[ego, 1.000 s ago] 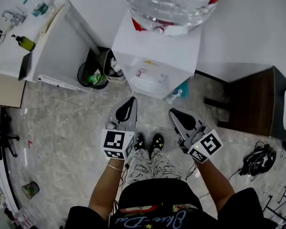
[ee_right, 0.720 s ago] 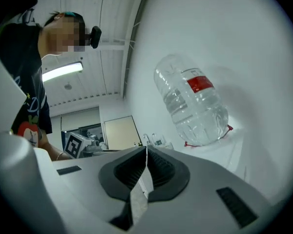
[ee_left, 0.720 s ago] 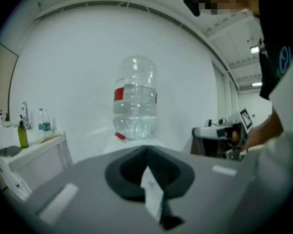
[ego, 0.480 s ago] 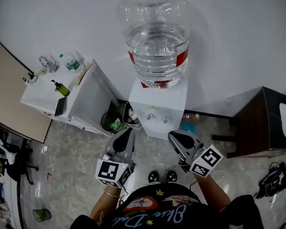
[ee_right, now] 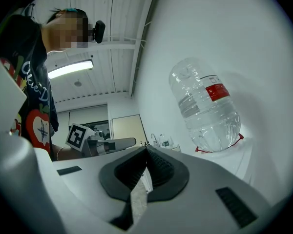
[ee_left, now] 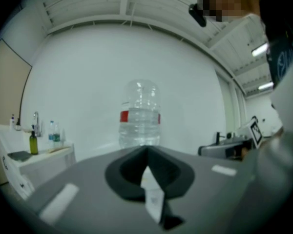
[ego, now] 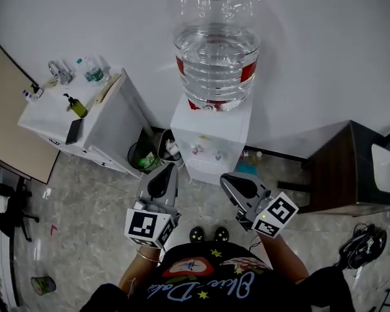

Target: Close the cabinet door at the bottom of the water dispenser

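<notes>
Feet and patterned trousers that filled the middle of the head view a second ago have slid to its lower edge, and the big water bottle, then cut off at the top, now shows whole. Since half a second ago the scene has shifted only slightly. The water dispenser stands against the white wall, straight ahead of both grippers and apart from them. It is a white box with two small taps on its front. From this steep angle its lower front is foreshortened, so the cabinet door cannot be made out, nor whether it is open. The bottle sits upended on top, clear, mostly full of water, with a red band near its neck. The left gripper has its jaws pressed together on nothing, as its own view shows. The right gripper is likewise closed and empty. Just left of the dispenser's base a dark bin holds green and white rubbish. A white counter further left carries a green bottle and a clear one.
</notes>
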Tool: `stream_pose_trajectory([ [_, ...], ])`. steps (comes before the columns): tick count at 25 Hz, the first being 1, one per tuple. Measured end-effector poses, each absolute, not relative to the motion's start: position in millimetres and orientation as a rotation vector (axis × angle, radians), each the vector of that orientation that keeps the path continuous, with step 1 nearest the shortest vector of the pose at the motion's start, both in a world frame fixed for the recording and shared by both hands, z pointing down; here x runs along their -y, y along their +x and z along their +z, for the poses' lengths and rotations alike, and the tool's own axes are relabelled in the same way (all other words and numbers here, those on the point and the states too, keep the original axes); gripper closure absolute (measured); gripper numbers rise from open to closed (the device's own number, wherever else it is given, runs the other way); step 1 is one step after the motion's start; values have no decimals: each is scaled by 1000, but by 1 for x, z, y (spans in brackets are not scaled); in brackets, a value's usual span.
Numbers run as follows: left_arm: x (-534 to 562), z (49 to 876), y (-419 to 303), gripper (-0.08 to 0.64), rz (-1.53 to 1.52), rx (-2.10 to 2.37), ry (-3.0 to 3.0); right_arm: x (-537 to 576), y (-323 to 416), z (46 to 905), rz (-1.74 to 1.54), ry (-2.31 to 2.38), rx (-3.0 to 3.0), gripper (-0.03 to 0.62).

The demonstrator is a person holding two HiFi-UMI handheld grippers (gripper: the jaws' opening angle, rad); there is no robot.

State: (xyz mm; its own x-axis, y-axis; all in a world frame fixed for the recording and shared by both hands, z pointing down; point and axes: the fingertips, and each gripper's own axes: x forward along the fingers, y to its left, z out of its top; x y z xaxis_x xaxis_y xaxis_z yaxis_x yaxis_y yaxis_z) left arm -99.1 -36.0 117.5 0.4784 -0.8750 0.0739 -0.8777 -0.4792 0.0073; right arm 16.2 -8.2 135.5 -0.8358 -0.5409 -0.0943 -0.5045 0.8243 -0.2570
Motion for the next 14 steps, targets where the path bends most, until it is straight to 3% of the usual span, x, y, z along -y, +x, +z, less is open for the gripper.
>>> stream_pose_trajectory([
  [14,19,134,-109,566,113,1522,2687,-5,-8,146,-391,-818,-2861,577],
])
